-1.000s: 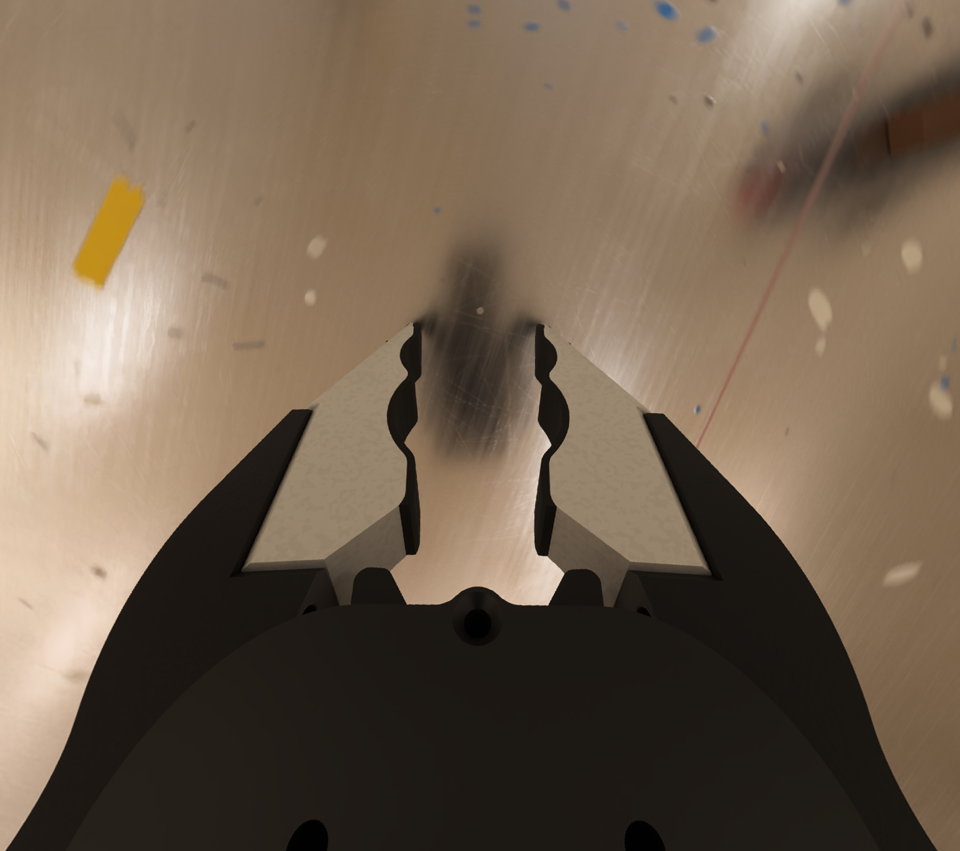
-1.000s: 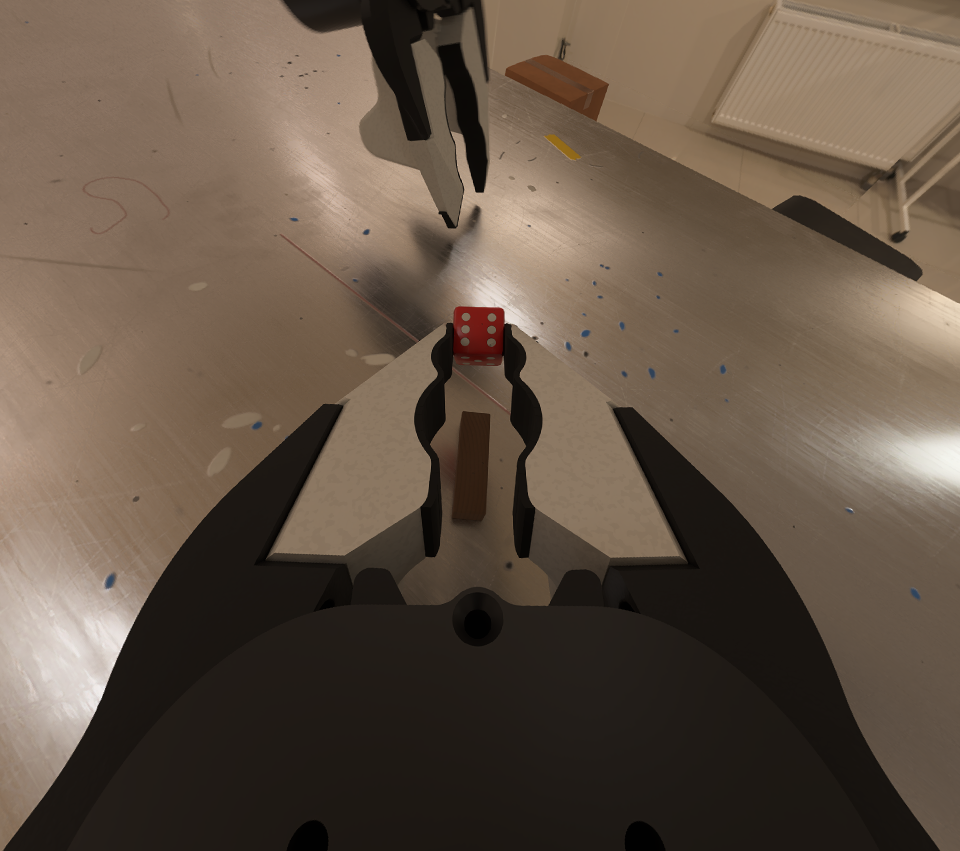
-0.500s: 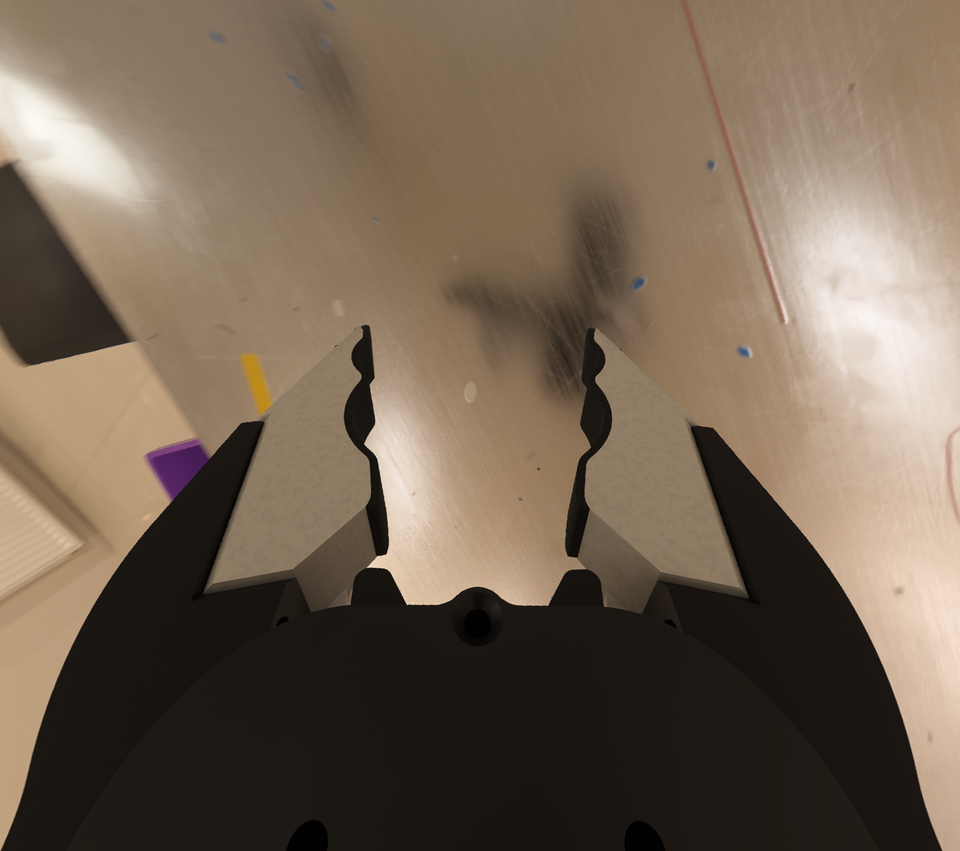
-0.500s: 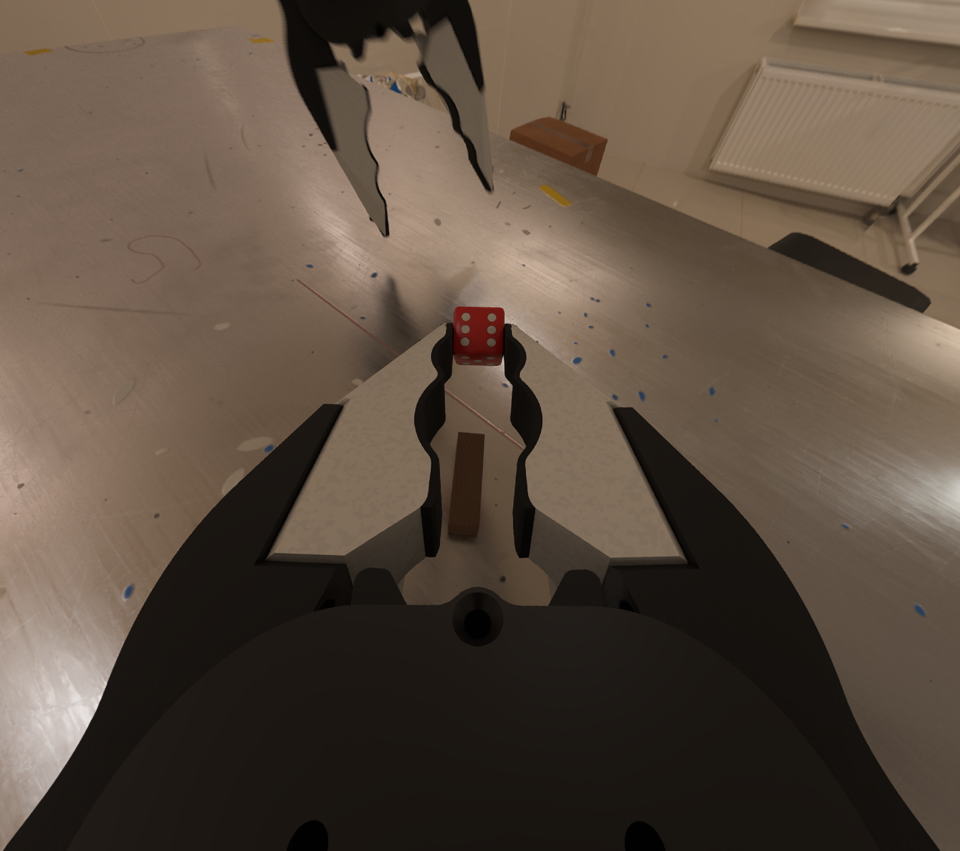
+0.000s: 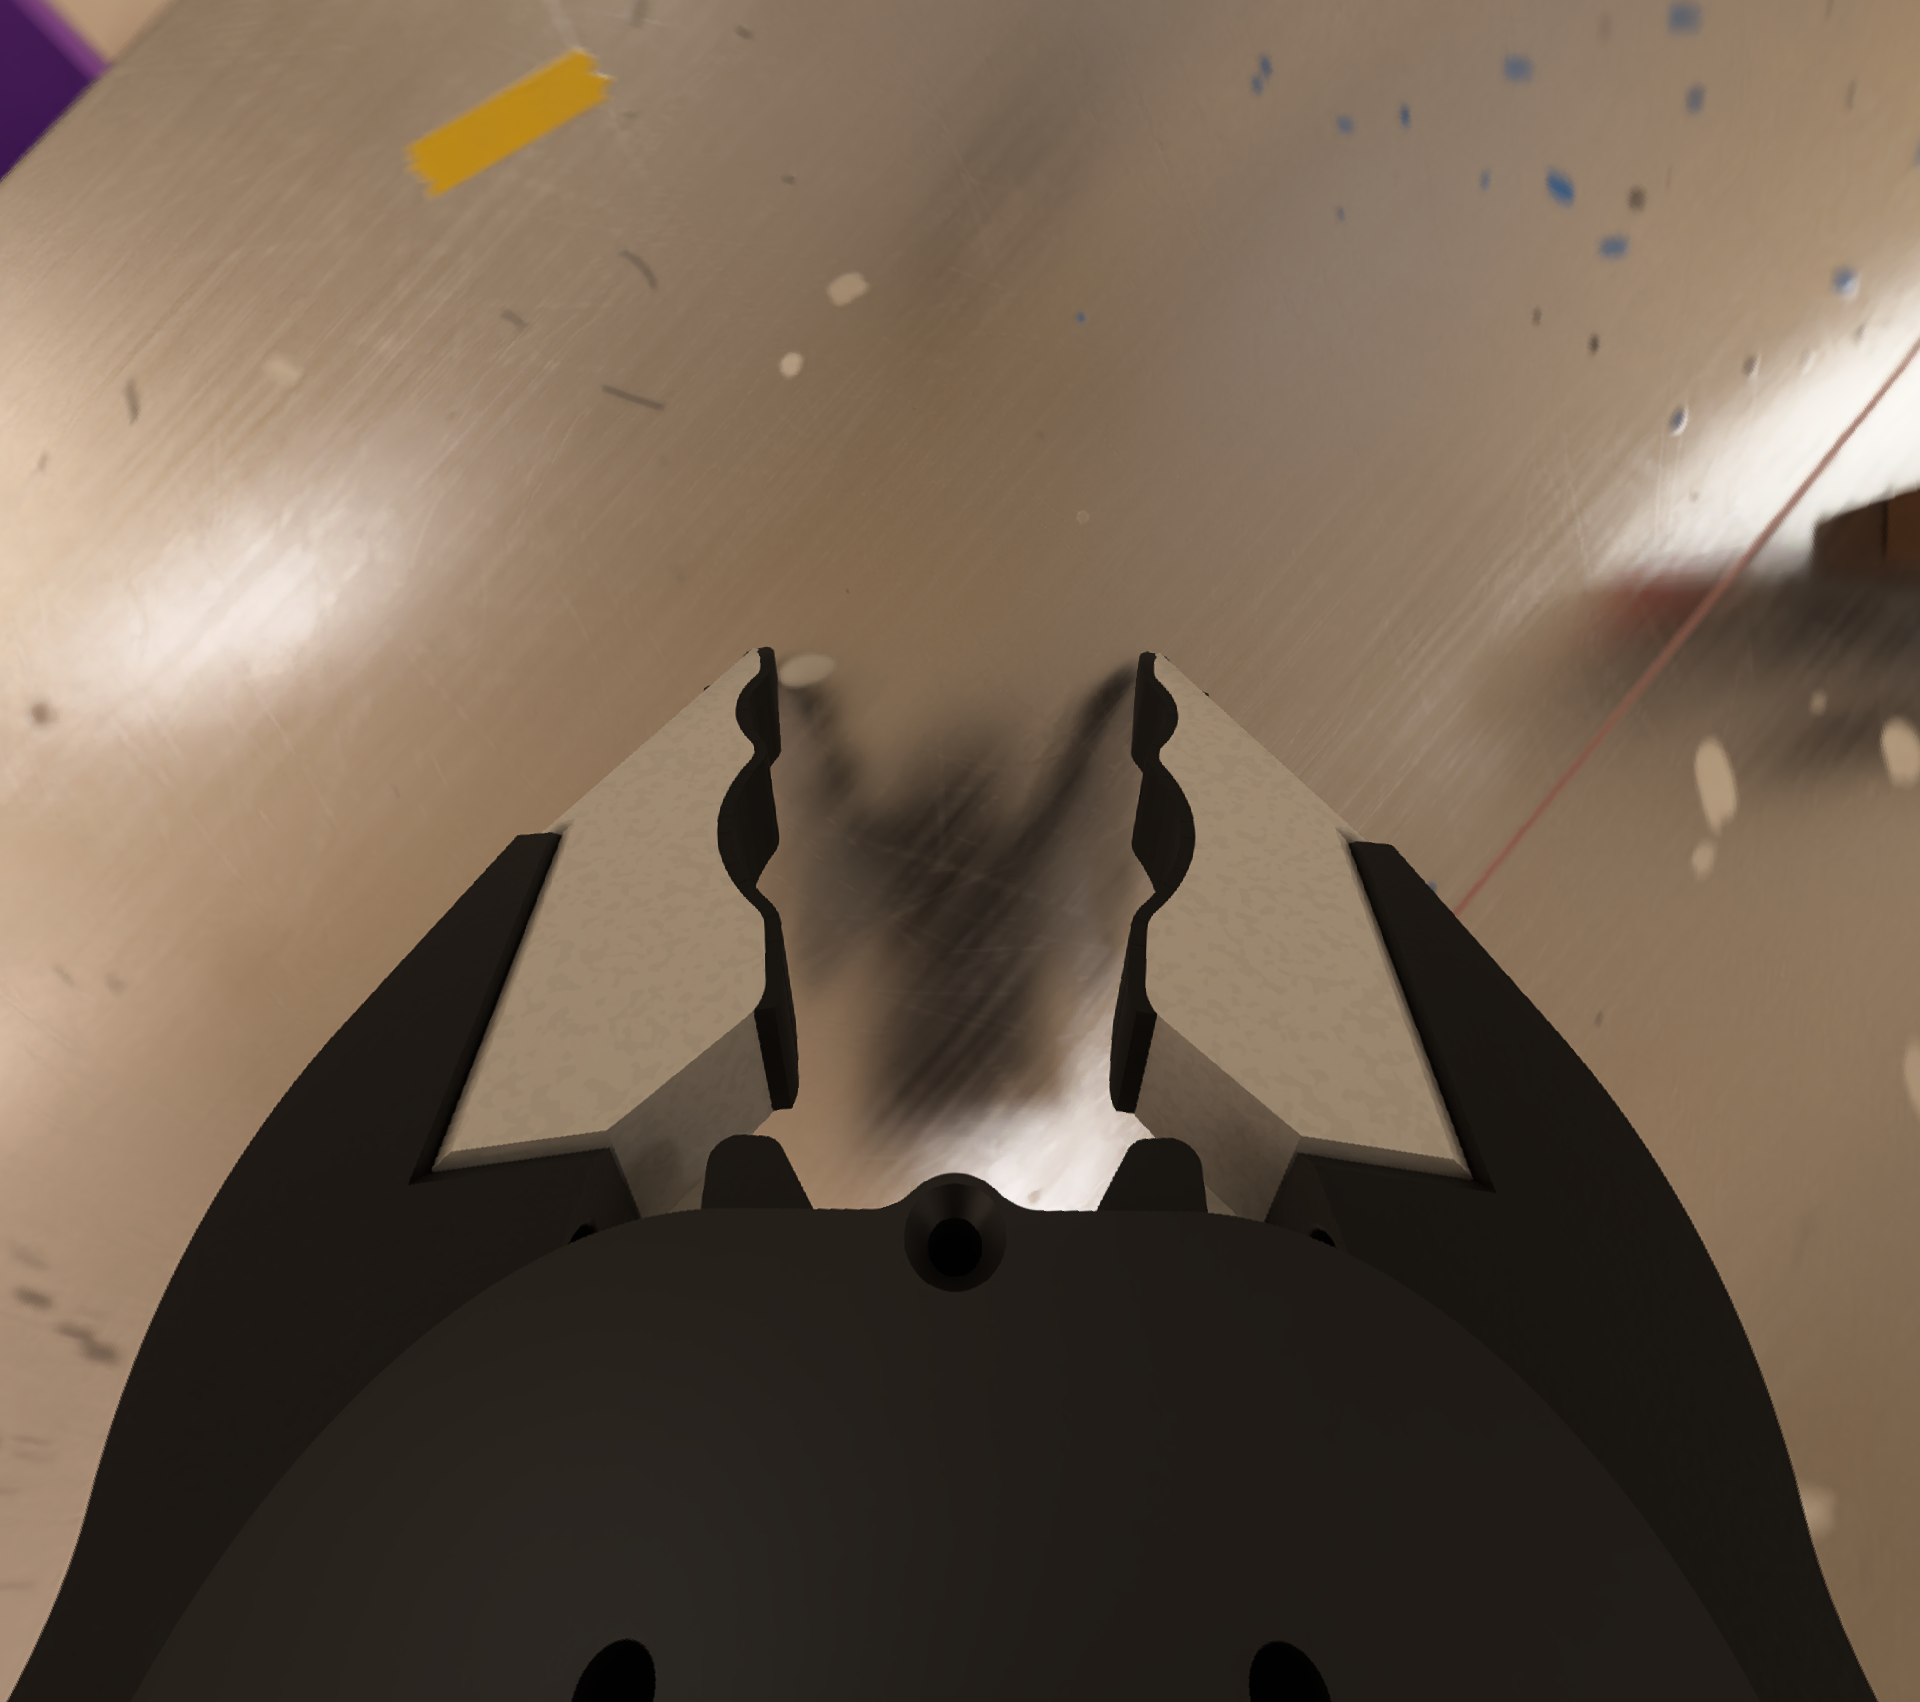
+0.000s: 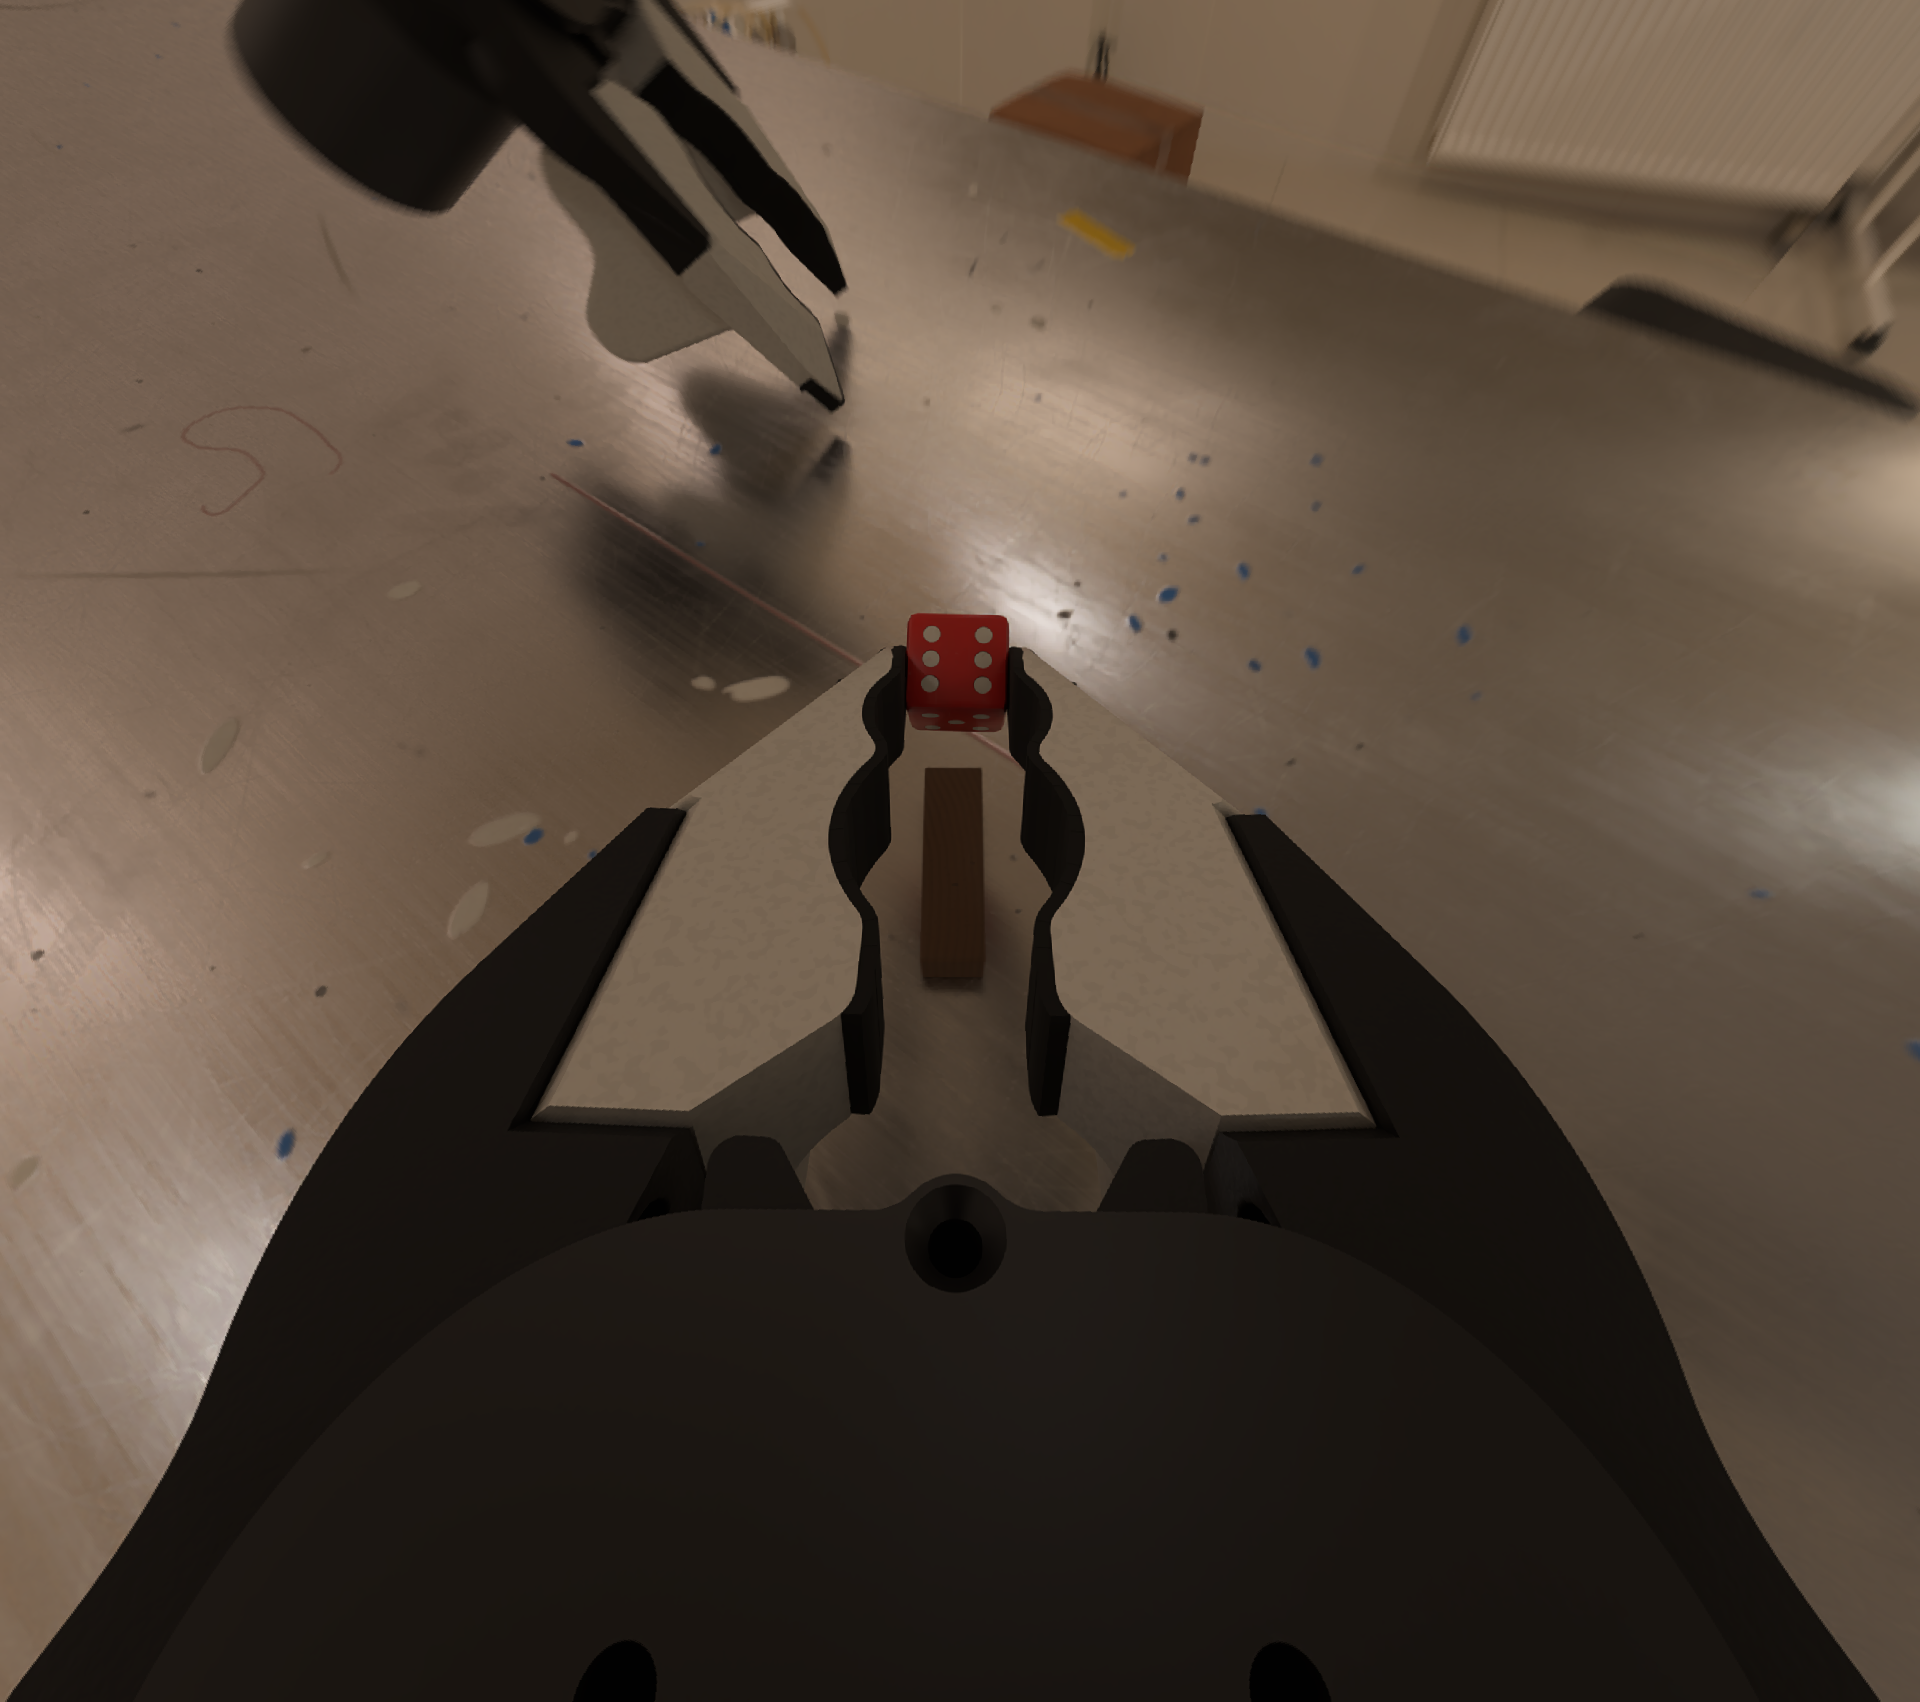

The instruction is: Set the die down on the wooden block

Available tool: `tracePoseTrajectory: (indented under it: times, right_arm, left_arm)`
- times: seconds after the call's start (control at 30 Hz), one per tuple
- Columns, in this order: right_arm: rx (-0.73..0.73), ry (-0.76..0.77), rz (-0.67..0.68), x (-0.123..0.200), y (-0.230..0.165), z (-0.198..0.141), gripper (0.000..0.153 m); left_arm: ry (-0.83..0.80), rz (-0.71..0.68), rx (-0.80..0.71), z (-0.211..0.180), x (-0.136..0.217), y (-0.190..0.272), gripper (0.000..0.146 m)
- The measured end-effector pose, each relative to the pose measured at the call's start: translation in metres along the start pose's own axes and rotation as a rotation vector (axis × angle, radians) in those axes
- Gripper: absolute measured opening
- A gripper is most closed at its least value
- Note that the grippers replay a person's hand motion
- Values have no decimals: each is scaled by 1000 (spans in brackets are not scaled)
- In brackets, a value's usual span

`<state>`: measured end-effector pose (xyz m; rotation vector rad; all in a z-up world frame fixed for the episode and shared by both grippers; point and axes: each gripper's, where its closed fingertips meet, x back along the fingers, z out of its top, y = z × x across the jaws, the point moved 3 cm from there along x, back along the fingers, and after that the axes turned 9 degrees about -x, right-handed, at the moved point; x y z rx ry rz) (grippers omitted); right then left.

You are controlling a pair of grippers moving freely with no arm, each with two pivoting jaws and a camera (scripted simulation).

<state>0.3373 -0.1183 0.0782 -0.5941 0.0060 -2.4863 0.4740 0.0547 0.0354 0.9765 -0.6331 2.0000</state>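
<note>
A red die [image 6: 957,665] with white pips is clamped between the tips of my right gripper [image 6: 957,660], held above the metal table [image 6: 260,873]. The wooden block [image 6: 951,873], a dark brown narrow bar, lies on the table below and shows lengthwise between the right fingers, nearer than the die. My left gripper [image 5: 954,660] is open and empty above bare table. In the right wrist view the left gripper [image 6: 831,341] hovers at the upper left, tips pointing down close to the table. One end of the block [image 5: 1870,535] shows at the right edge of the left wrist view.
A strip of yellow tape [image 5: 509,120] sticks to the table near its far edge; it also shows in the right wrist view [image 6: 1096,234]. Beyond the table are a cardboard box [image 6: 1101,114], a white radiator [image 6: 1662,42] and a dark chair [image 6: 1745,343]. A purple object [image 5: 31,31] lies off the table.
The left gripper has swung and turned above the table, and its jaws stand wider than a second ago. The right gripper has kept the die over the block while its view tilted.
</note>
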Motion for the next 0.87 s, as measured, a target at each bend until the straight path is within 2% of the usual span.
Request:
tracePoseTrajectory:
  times: [0.07,0.13,0.23,0.33,0.4,0.47,0.57,0.7,0.8,0.87]
  right_arm:
    - [-51,-71,25,-9,-1,-5,19]
    - [-77,-169,63,-13,-4,-13,19]
    - [-63,-319,19,-10,2,-30,19]
    - [-71,-396,9,-5,5,-40,23]
    - [-89,-419,-14,-3,8,-35,40]
    - [-57,-371,-29,-6,4,-16,42]
    - [3,-268,12,-30,-15,14,26]
    - [-67,-345,49,-82,-34,12,1]
    - [-119,-478,48,-97,-29,-6,0]
    - [-85,-464,24,-95,-21,-10,0]
  left_arm:
    - [113,64,90,-5,4,8,68]
    - [225,21,112,1,22,15,64]
    - [350,17,27,12,68,10,55]
    - [273,35,-102,2,89,-6,54]
    - [216,77,-159,-8,85,-17,51]
    - [178,80,-213,-14,74,-21,41]
    - [133,47,-286,-18,51,-15,22]
    - [11,79,-414,-25,28,-5,8]
    - [-52,62,-387,-32,26,2,0]
    - [-62,49,-336,-36,29,6,0]
